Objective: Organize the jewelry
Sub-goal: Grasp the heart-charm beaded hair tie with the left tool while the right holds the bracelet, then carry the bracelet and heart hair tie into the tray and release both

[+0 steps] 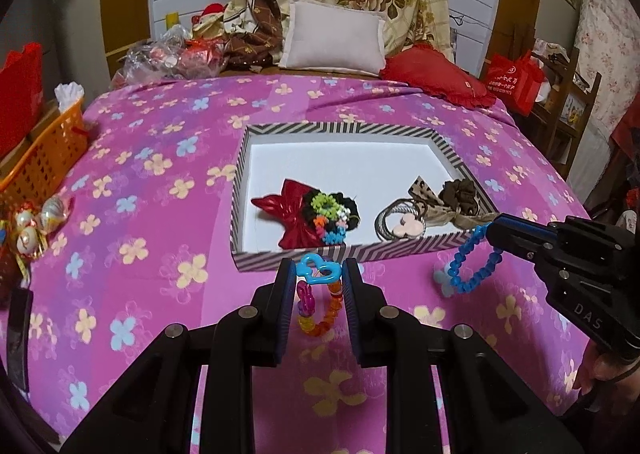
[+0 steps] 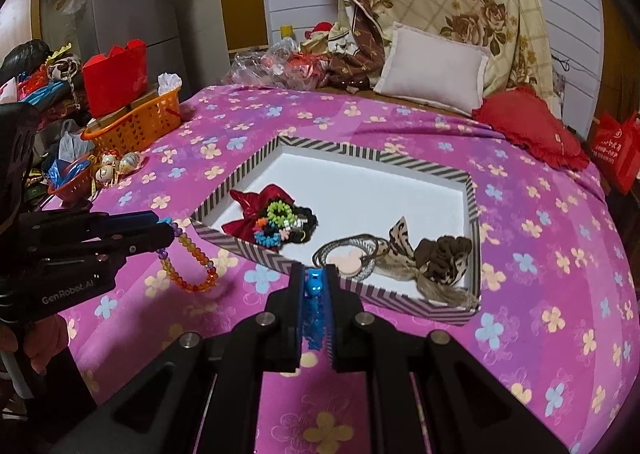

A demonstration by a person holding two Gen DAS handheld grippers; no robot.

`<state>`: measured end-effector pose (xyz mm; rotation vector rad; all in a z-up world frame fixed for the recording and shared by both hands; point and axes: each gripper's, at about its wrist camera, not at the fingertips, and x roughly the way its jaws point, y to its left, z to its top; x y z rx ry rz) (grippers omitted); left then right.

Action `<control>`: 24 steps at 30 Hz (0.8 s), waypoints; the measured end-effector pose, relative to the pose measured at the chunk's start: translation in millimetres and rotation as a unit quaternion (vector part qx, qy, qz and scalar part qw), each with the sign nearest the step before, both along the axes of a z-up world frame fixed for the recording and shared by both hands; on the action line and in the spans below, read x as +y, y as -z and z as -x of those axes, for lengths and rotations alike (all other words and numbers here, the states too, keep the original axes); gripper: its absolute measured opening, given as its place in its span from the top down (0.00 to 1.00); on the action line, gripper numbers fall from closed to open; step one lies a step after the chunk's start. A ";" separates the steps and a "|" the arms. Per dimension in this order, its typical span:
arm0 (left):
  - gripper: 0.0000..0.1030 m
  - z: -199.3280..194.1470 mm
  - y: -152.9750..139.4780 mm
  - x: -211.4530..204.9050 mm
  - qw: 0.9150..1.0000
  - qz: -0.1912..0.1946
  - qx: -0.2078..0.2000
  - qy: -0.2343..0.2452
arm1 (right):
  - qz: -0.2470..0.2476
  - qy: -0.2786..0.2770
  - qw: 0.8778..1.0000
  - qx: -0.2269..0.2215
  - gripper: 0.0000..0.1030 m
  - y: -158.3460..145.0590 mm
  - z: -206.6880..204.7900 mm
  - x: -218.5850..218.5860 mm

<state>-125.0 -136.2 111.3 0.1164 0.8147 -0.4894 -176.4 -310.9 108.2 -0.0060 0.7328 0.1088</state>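
Both bracelets hang clear of the bed, lifted just short of the striped box, presumably so each can be carried over its near wall and dropped inside with the rest.

In the left wrist view, low centre, the left gripper has its jaws drawn in on the blue heart charm of the orange bead bracelet. The glassy orange and purple beads dangle in a loose loop below the heart, so only that flat plastic link bears the weight.

In the right wrist view, low centre, the right gripper has its jaws squeezed nearly together on the blue bracelet. From the left wrist view it shows as a knobbly chain of little blue plastic shapes, hanging as an open ring at right of frame.

The box is shallow card, zigzag-striped outside and plain white inside. It already holds a shiny red bow with bright bead bands at centre, and dull hair ties with a brown scrunchie toward its right corner.

The purple flowered sheet is soft and creased.
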 end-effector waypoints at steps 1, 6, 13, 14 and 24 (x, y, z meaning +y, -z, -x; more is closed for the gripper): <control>0.95 -0.7 -1.7 -0.5 1.000 -0.001 -0.003 -0.001 | 0.001 0.000 1.000 -0.001 0.92 -1.7 -0.9 0.1; 0.95 -8.3 -9.9 -2.7 1.000 -0.003 -0.010 -0.008 | 0.008 0.000 1.000 -0.006 0.92 -10.3 -5.3 1.1; 0.95 -19.9 -19.6 -5.3 1.000 -0.008 -0.022 -0.016 | 0.017 0.000 1.000 -0.015 0.92 -22.1 -13.9 1.4; 0.95 -21.8 -20.6 -6.1 1.000 -0.009 -0.023 -0.016 | 0.018 0.000 1.000 -0.015 0.92 -23.4 -15.1 1.6; 0.95 -37.9 -26.0 -16.1 0.999 -0.018 -0.032 -0.019 | 0.023 -0.002 1.000 -0.016 0.92 -28.6 -29.3 1.5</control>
